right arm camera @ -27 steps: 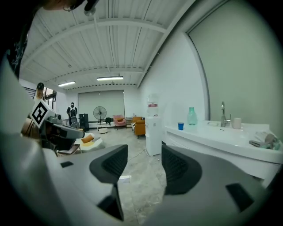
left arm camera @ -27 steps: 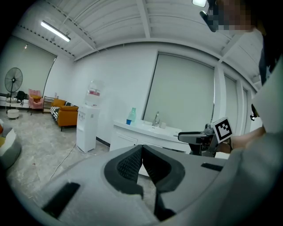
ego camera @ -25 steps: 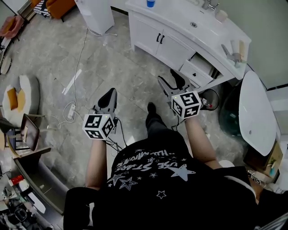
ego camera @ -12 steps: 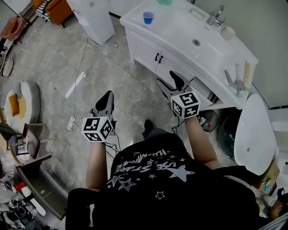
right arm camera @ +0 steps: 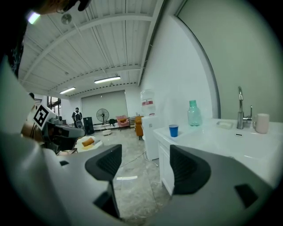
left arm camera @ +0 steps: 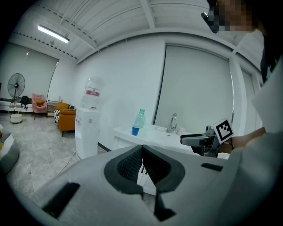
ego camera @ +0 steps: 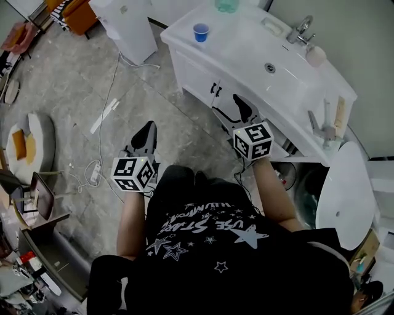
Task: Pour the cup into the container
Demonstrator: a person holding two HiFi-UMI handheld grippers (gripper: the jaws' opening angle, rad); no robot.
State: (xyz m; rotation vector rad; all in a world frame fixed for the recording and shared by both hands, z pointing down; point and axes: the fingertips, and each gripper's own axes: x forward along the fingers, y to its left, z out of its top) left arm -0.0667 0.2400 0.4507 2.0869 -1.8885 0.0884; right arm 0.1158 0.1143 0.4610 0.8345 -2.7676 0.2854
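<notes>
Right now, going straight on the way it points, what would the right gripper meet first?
The right gripper, empty jaws just opened wider, would probably meet the white cabinet first; depth is unclear.

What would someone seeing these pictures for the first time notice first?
The small blue cup stands out on the white vanity counter at the top of the head view, near a green bottle. Lower down, two grippers point toward the counter: the right gripper, whose jaws have just been opening, is empty, and the left gripper is shut on nothing.
</notes>
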